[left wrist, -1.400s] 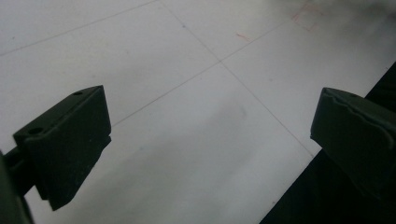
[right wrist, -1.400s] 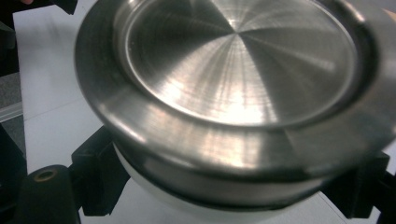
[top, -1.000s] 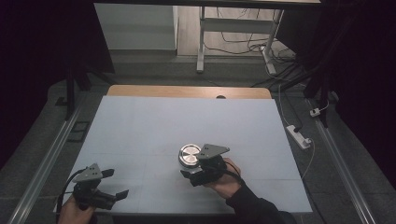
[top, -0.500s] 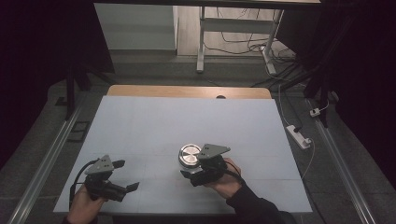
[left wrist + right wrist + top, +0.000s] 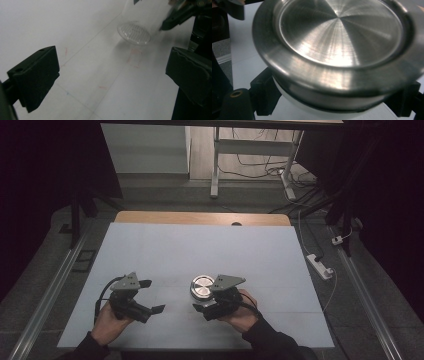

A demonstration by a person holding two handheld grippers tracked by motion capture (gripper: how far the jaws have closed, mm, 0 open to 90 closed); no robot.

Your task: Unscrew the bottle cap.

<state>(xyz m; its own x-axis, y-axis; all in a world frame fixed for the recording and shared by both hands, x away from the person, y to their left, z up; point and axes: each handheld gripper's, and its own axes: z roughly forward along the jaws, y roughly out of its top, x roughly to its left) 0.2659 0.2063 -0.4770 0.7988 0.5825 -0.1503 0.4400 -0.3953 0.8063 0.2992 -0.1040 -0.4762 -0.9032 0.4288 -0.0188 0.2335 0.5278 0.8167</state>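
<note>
Right claw [image 5: 206, 306] pinched around the white lower body of a round jar with brushed-steel lid [image 5: 202, 286], held near the front middle of the pale blue surface [image 5: 260, 255]. Left claw [image 5: 152, 296] spread wide, nothing between its jaws, pointed toward the jar from just beside it. Likely trouble: grip sat low under the overhanging lid rim [image 5: 312, 75], so a careless nudge or twist from the left claw risked tipping or rotating the jar out of the pinch.
</note>
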